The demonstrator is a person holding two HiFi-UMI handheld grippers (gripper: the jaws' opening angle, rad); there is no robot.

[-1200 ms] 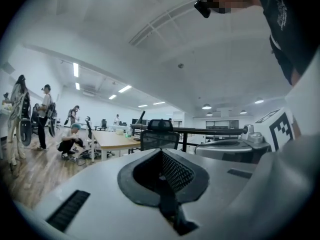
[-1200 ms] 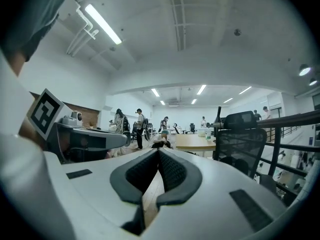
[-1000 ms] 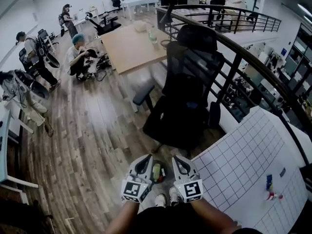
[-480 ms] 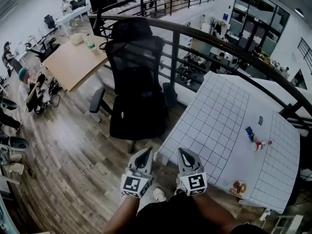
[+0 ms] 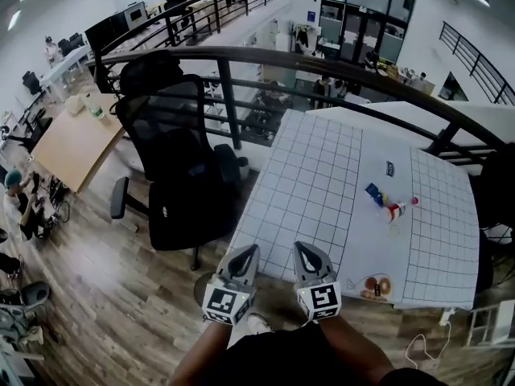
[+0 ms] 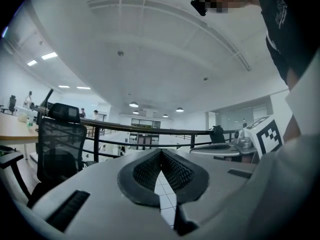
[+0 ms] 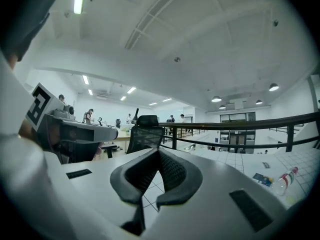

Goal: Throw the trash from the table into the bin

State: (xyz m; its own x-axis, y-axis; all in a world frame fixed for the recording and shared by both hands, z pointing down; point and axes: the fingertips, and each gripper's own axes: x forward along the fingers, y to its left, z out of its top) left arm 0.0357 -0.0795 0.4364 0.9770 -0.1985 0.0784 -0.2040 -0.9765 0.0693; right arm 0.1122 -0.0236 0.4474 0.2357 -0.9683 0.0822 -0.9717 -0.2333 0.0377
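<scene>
Tongs shut, holding nothing
L gripper (image 5: 250, 253) & R gripper (image 5: 299, 250) low centre — open one wide, reach slow to trash (image 5: 392, 211), mid-right on table (image 5: 314, 175).

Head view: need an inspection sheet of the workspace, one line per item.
Surface: white gridded table, set against the railing.
Job's things: blue wrapper, small red-capped bottle, dark card and orange-brown round packet lie on it; bin not clearly seen.
Clutter: nothing seen.
Grippers: left tongs and right tongs shut, empty, at the table's near edge.
Cables: white cable on the wood floor.
Surroundings: black mesh office chair, black railing, wooden desk.
</scene>
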